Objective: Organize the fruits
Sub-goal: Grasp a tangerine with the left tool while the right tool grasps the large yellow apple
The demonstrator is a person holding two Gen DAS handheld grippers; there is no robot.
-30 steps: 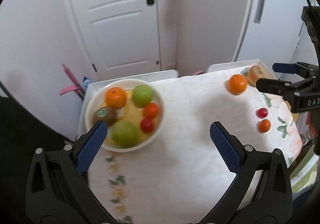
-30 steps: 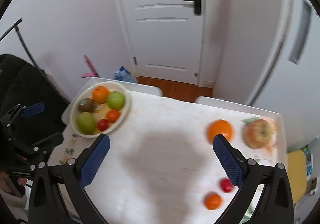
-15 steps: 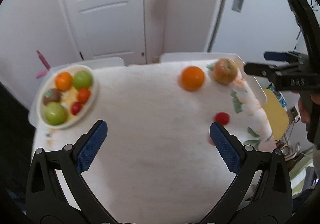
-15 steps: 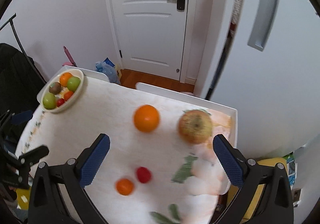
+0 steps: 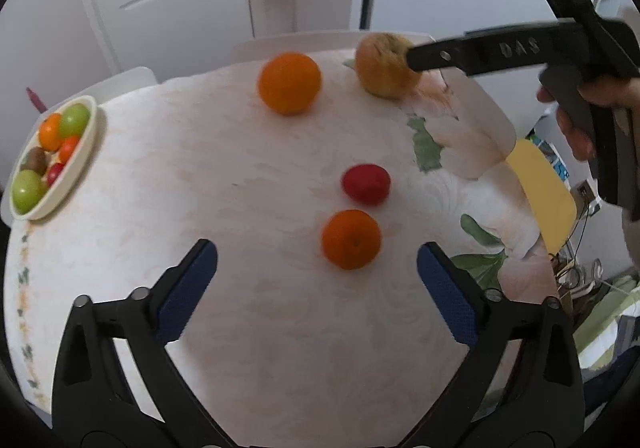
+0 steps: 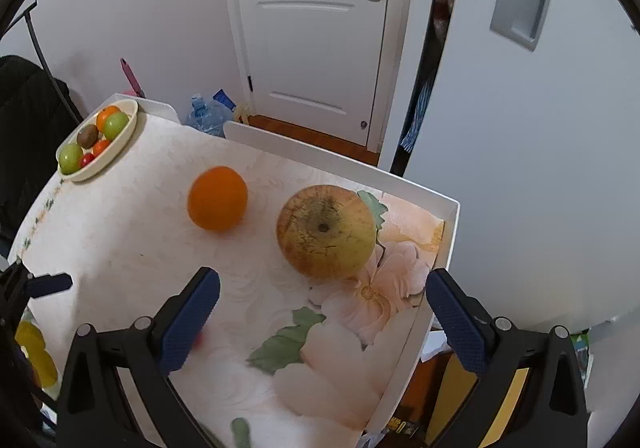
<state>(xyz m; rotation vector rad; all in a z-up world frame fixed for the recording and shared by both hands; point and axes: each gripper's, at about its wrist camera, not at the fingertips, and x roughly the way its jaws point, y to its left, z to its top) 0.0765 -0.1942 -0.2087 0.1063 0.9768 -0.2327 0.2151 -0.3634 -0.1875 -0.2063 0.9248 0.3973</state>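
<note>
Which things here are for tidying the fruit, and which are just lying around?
For the job: big orange, yellowish apple, red tomato, small orange, fruit bowl.

Just lying about: water bottle, pink stick, white door.

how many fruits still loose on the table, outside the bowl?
4: large orange at the far side, yellowish apple beside it near the corner, red tomato mid-table, small orange just before the left gripper. None looks hidden.
</note>
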